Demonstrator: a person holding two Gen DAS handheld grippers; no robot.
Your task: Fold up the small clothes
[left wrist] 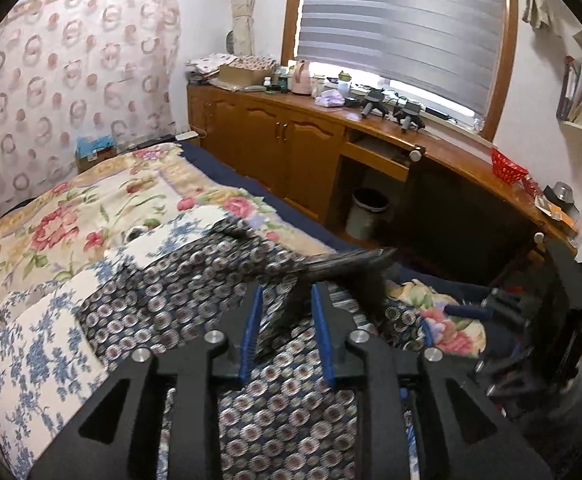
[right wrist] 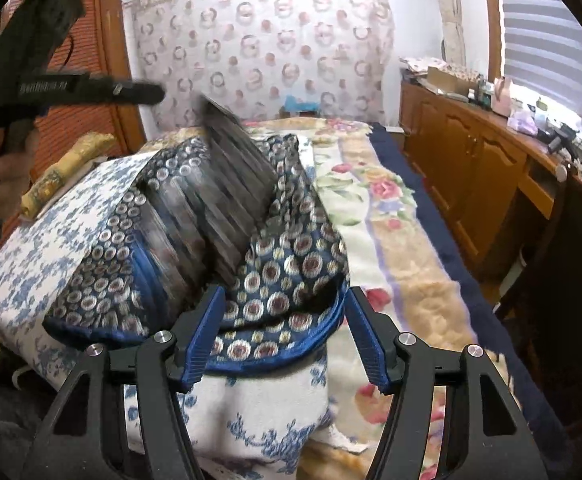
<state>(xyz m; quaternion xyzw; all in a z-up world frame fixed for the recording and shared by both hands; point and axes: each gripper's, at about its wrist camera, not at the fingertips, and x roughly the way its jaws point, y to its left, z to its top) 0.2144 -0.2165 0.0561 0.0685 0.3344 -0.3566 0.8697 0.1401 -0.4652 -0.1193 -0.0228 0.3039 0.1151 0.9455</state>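
A small dark blue garment (left wrist: 195,280) with a round medallion print and a dark pleated waistband lies on a blue-and-white floral pillow (left wrist: 47,344) on the bed. My left gripper (left wrist: 285,300) has its jaws a small way apart with a fold of the garment between them; whether they pinch it is unclear. In the right wrist view the garment (right wrist: 291,276) is bunched, its pleated part (right wrist: 231,184) raised. My right gripper (right wrist: 285,300) is open, its blue fingers on either side of the garment's front hem. The left gripper (right wrist: 139,94) shows at upper left.
The bed has a floral blanket (left wrist: 103,200) over a navy sheet. A wooden cabinet and desk (left wrist: 291,136) with clutter run along the right under the window. A bin (left wrist: 365,212) stands under the desk. A rolled yellow cloth (right wrist: 67,168) lies left of the pillow.
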